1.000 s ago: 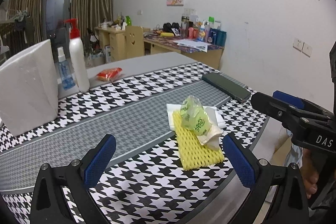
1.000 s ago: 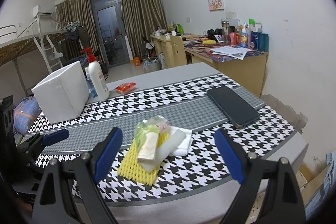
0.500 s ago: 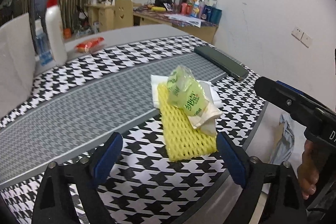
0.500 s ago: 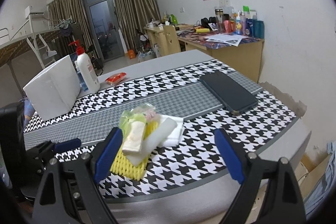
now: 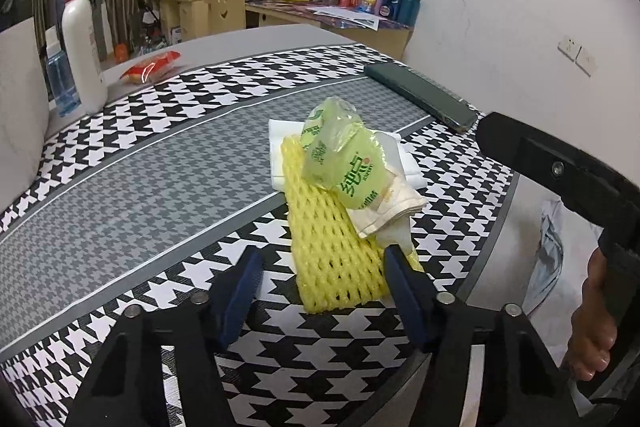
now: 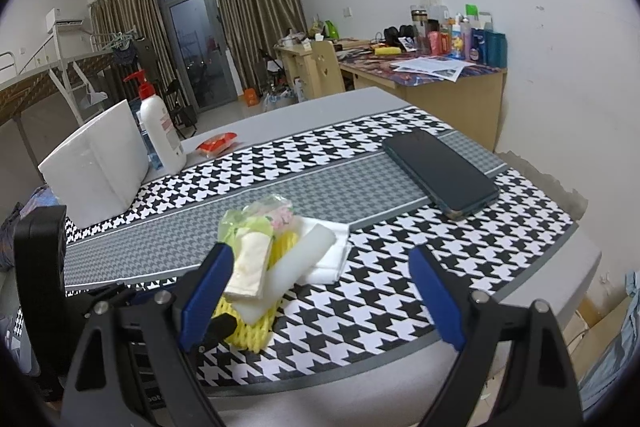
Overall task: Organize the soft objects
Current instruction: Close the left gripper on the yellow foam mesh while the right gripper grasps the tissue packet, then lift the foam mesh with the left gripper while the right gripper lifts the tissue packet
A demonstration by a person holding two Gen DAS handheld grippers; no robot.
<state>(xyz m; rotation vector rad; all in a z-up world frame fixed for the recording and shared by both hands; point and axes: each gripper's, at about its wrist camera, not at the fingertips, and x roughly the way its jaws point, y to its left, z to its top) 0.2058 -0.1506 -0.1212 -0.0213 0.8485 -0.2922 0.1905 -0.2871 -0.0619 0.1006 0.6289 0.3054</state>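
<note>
A small pile lies on the houndstooth table runner (image 5: 132, 163). A yellow foam net (image 5: 332, 247) is at the bottom, on a folded white cloth (image 5: 278, 147). On top lie a green tissue pack (image 5: 344, 163) and a white foam strip (image 6: 304, 259). My left gripper (image 5: 320, 263) points down at the net's near end, and its jaws are closing. The net lies between the blue pads; the left pad stands clear of it. My right gripper (image 6: 318, 263) hovers wide open just right of the pile, holding nothing.
A dark phone (image 6: 440, 175) lies on the runner to the right. At the far left stand a white foam box (image 6: 96, 167), a pump bottle (image 6: 160, 131), a small blue bottle (image 5: 60, 83) and a red packet (image 6: 216, 143). The table edge runs just below the pile.
My left gripper came forward and down to the pile, and its jaws narrowed around the yellow net's near end. The right gripper edged slightly closer and stayed wide.
</note>
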